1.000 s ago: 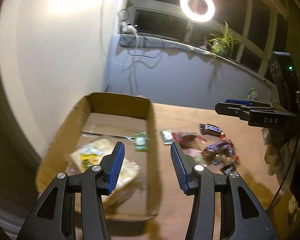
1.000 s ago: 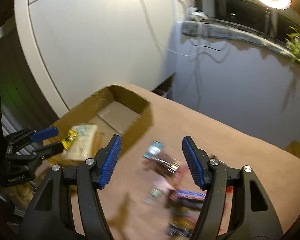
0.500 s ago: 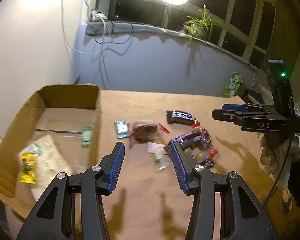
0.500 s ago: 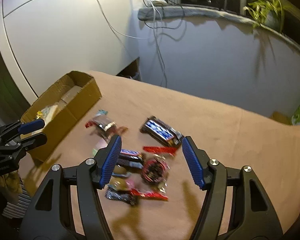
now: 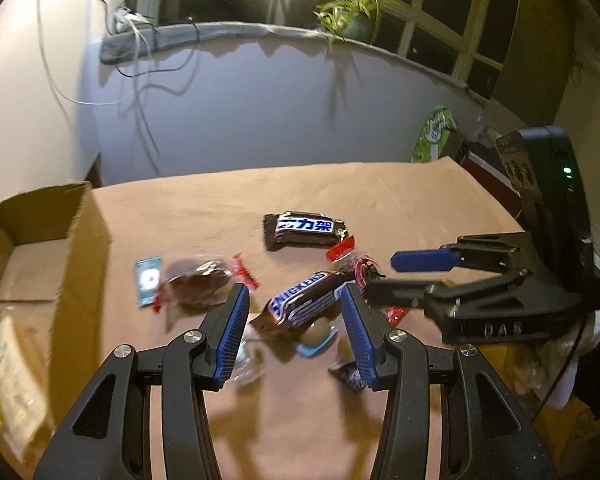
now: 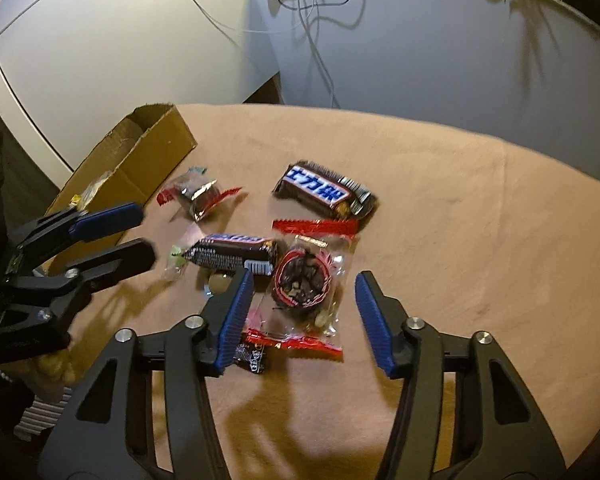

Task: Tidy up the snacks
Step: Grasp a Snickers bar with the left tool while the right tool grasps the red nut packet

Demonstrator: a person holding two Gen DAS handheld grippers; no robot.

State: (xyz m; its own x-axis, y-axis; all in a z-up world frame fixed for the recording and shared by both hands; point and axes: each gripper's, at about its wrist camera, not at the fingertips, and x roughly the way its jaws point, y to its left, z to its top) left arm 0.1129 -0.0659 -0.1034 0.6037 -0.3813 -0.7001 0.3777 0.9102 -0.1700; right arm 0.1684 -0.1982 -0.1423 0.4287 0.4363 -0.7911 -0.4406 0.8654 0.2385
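The snacks lie in a loose cluster near the middle of the tabletop (image 6: 460,208), which is covered in a tan cloth: a Snickers bar (image 5: 306,300) lies at a slant in the heart of the pile, a larger chocolate bar (image 5: 304,230) with blue-and-white lettering lies just behind it, and a clear packet with red crimped ends (image 6: 306,280) (dark pieces show through the film) lies beside the Snickers bar, its near end touching a small dark wrapper (image 6: 252,356). A second clear packet of dark pieces (image 6: 198,196) and a small teal sachet (image 5: 148,280) lie apart on the side toward the cardboard box (image 6: 140,160). The box stands open at the tabletop's left edge, with a pale bag (image 5: 8,364) lying inside it. Bare cloth stretches wide on the far and right sides of the pile, and a strip lies between the pile and the box wall. The left gripper (image 5: 294,328) hovers over the Snickers bar, jaws spread and holding nothing. The right gripper (image 6: 304,316) hovers over the red-ended packet, jaws likewise spread wide and empty. A window ledge with a potted plant (image 5: 348,12) runs behind the tabletop.
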